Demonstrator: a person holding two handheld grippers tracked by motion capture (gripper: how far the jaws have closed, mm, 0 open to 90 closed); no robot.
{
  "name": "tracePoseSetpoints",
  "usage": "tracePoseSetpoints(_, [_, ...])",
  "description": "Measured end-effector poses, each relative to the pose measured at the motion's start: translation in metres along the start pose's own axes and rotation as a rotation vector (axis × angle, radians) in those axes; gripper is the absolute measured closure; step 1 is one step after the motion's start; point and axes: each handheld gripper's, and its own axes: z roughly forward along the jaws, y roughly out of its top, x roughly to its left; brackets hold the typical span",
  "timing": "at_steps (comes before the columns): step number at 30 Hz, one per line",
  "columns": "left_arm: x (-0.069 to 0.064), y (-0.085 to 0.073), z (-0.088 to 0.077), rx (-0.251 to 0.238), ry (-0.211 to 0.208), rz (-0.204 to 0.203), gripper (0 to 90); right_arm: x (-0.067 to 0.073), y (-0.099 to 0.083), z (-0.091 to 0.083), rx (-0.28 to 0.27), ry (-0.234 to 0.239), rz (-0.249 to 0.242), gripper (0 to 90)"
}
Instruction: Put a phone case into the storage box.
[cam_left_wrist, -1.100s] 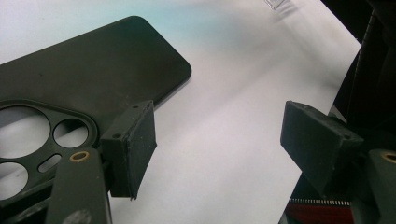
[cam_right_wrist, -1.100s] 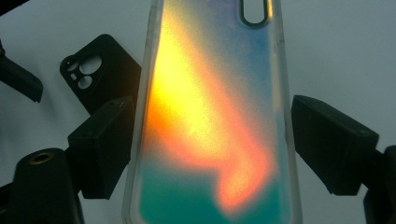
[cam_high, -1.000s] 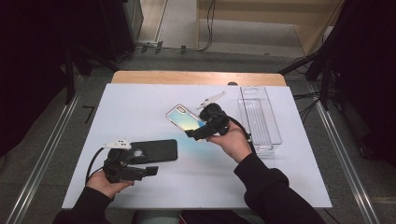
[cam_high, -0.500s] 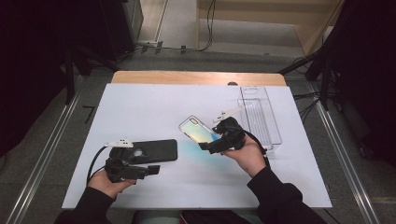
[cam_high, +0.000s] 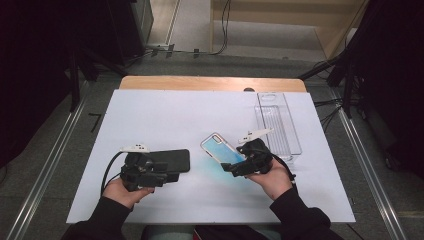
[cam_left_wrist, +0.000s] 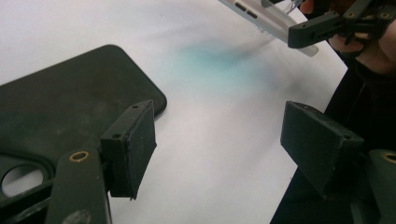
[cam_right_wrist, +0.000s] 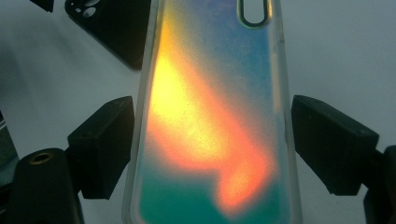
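Iridescent phone case (cam_high: 221, 149) held tilted

Black phone case (cam_left_wrist: 60, 112) runs off the left and bottom edges in the left gripper view, its camera cutout half cut off. In the right gripper view the iridescent phone case (cam_right_wrist: 210, 116) overflows top and bottom, so its ends can't be seen. From the high view, the right gripper (cam_high: 235, 166) hides that case's near end, and the clear tray's (cam_high: 280, 125) contents are too faint to tell.

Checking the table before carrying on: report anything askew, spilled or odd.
No spill or damage. The iridescent phone case lies slanted between the right gripper's jaws, casting a teal tint on the white table; the black case lies flat.
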Motion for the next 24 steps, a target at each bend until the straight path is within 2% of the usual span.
tracePoseSetpoints(5, [-0.005,0.008,0.005,-0.004,0.011,0.006,26.7,-0.001,-0.003,0.002,-0.024,-0.007,0.053,15.1])
tracePoseSetpoints(8, [-0.006,0.012,0.008,-0.008,0.024,0.014,26.6,-0.001,-0.003,0.003,-0.061,0.005,0.110,15.1])
tracePoseSetpoints(9, [-0.006,0.013,0.010,-0.005,0.025,0.005,26.6,0.000,-0.003,0.003,-0.069,0.004,0.121,15.1])
tracePoseSetpoints(11, [-0.006,0.015,0.013,0.002,0.032,-0.011,26.6,0.002,-0.003,0.005,-0.075,0.001,0.131,15.1])
tracePoseSetpoints(20, [-0.011,0.031,0.017,-0.021,0.050,-0.013,26.2,0.011,0.000,0.019,-0.099,-0.003,0.173,15.1])
tracePoseSetpoints(23, [-0.013,0.040,0.019,-0.024,0.048,-0.025,26.2,0.014,0.004,0.027,-0.117,-0.003,0.189,15.1])
tracePoseSetpoints(24, [-0.015,0.045,0.021,-0.026,0.059,-0.026,26.2,0.014,0.004,0.028,-0.118,-0.003,0.191,15.1])
